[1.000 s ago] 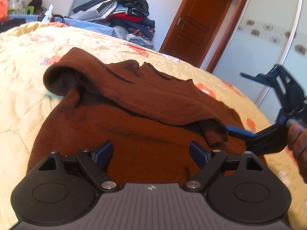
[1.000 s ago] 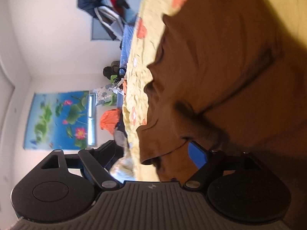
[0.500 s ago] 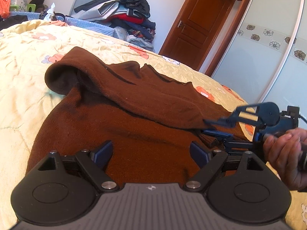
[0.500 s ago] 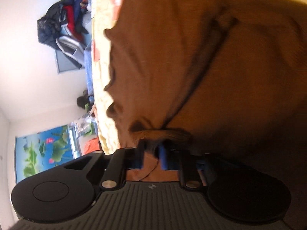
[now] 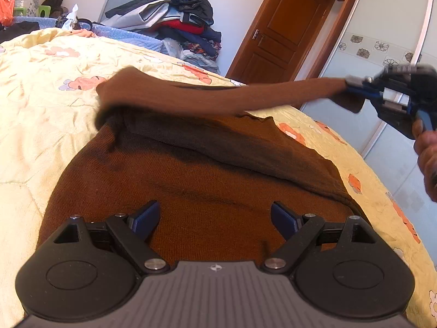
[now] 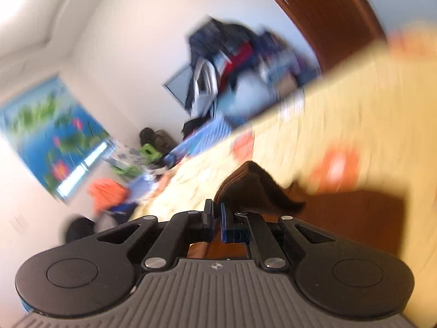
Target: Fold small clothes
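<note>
Between my right tool (image 6: 216, 220) and the bed, a brown sleeve (image 5: 232, 94) is stretched out level above the sweater (image 5: 218, 191). That tool's blue pads are closed tight on the sleeve's cuff, and from my left camera I see it (image 5: 363, 93) raised at the right edge with a hand (image 5: 426, 153) behind it. My left tool (image 5: 215, 218) hangs over the sweater's near part with its jaws wide apart and nothing between them. The sweater lies flat on the yellow flowered bedspread (image 5: 41, 95). Farther off, a heap of clothes (image 5: 177, 19) sits by the wall beside a wooden door (image 5: 281, 30). I can read no writing anywhere; only a small emblem (image 5: 215, 268) shows on the tool's grey body.
</note>
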Demonstrator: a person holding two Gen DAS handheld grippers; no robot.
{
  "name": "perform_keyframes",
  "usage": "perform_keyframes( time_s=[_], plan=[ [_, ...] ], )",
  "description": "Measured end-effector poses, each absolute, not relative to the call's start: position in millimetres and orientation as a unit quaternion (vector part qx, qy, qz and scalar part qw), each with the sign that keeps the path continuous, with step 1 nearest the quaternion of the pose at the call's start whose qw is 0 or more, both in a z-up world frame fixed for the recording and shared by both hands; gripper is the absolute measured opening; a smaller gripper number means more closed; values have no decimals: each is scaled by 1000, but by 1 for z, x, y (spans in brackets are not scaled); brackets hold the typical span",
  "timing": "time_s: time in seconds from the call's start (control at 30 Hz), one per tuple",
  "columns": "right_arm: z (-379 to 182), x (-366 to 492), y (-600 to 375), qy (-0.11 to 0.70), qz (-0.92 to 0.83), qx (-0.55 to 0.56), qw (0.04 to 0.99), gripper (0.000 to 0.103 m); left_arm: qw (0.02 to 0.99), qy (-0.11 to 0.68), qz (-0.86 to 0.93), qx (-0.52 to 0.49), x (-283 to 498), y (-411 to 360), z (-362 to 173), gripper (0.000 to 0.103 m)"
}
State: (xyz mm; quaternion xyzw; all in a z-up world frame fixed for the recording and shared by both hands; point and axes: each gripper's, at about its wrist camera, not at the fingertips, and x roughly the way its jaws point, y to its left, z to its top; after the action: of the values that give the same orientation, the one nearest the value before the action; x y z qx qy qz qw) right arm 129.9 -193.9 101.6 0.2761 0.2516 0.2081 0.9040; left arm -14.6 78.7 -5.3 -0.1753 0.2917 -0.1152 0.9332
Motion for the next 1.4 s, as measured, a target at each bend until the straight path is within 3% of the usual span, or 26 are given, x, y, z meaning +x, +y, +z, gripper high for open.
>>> perform_keyframes(
  time_s=[0.17,0.27,0.33,0.37,0.43,0.6,0.73,0.77,0.9,1.07,1.4],
  plan=[
    [15,146,-231,363,135,296,873,18,933,291,-116,-179,-15,79,-5,89],
    [-15,141,-246,380,108,322,861,21,933,291,-116,-176,-15,79,-6,89],
    [-17,138,-261,357,104,367,853,36,933,292,-116,-175,-14,79,-5,89],
    [-15,140,-267,349,100,386,848,48,933,292,-116,-175,-14,79,-5,89],
    [-14,151,-271,344,96,403,843,52,933,292,-116,-175,-14,79,-5,89],
    [-26,182,-264,379,94,398,830,47,933,292,-116,-174,-14,78,-5,90],
    [-36,182,-258,396,94,409,817,20,934,292,-115,-172,-14,77,-5,90],
    [-36,183,-257,399,95,398,821,18,934,292,-115,-172,-14,77,-5,90],
    [-25,175,-262,396,100,378,830,19,934,292,-115,-172,-14,77,-5,90],
    [-19,177,-271,392,83,375,836,35,933,292,-116,-173,-14,77,-5,91],
    [-22,194,-265,404,79,370,833,36,933,292,-116,-173,-14,76,-5,91]
  ],
)
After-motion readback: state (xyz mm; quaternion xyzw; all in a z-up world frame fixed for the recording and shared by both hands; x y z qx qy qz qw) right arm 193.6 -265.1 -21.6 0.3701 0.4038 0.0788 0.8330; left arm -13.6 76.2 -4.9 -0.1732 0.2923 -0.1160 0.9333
